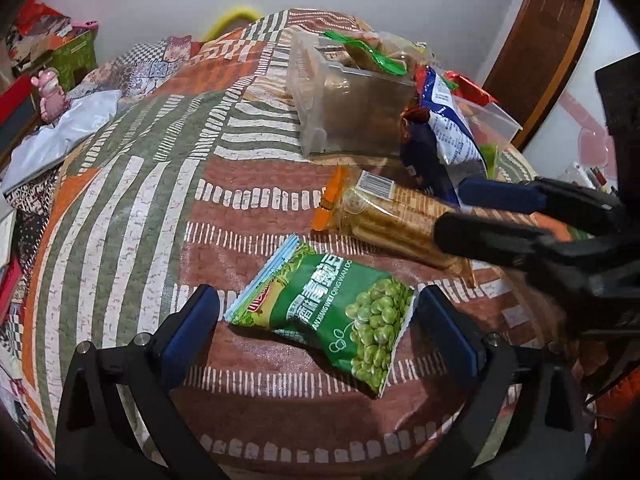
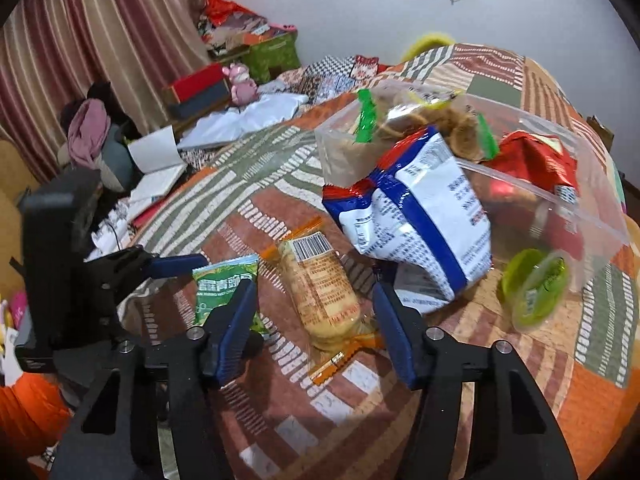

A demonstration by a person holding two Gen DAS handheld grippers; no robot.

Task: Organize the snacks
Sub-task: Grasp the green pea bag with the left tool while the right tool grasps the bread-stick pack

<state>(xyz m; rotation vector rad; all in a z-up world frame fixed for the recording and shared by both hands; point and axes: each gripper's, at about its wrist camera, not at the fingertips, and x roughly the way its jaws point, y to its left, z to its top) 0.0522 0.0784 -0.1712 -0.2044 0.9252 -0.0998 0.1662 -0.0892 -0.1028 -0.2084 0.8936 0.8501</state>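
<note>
Snacks spread over a patchwork cloth, both grippers low above them.

Patchwork cloth fills each view. At upper right of the left wrist view a clear plastic box holds packets, a blue-and-white bag leaning against it. The left gripper stands wide open around the green pea packet; the right gripper straddles the biscuit packet, jaws partly apart, pads clear of it.
</note>
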